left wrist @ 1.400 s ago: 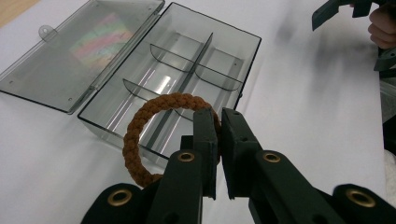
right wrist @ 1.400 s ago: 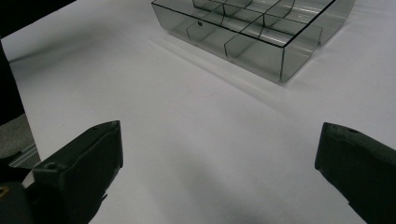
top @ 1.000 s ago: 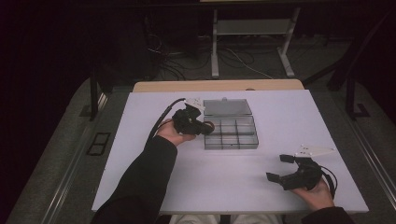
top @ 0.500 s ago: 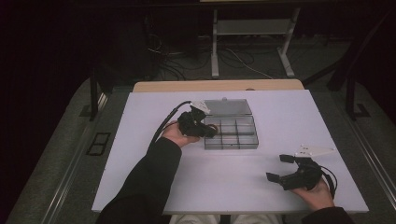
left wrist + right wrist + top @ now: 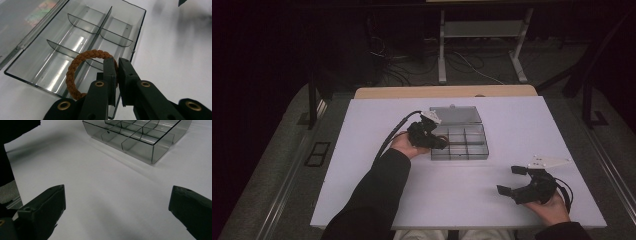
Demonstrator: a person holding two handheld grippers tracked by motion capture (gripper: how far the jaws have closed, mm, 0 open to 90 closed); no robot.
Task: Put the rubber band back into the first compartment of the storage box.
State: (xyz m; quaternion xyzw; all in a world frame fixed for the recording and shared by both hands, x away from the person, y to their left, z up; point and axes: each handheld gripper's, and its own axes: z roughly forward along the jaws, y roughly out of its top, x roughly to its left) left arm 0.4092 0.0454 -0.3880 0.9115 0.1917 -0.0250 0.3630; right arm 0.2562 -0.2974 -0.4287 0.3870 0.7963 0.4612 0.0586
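**braided ring over open organiser box**

a brown braided cord ring (image 5: pixel 82 72) hangs tilted over a near compartment of the clear divided box (image 5: pixel 75 40). the box sits mid-bench, its lid (image 5: pixel 455 114) folded open toward the far edge.

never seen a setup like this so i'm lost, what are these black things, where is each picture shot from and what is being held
There is no robot here. A person sits at a white table and holds a black hand tool in each hand; each tool is a gripper with two fingers.

The wide picture comes from a camera above the table. The other two come from small cameras riding on the grippers, looking along their fingers.

On the table stands a clear plastic organizer box with dividers, its lid folded open behind it.

The left gripper is closed on a brown braided ring and holds it over the box. The right gripper sits off toward the near right corner of the table, fingers wide apart, holding nothing.
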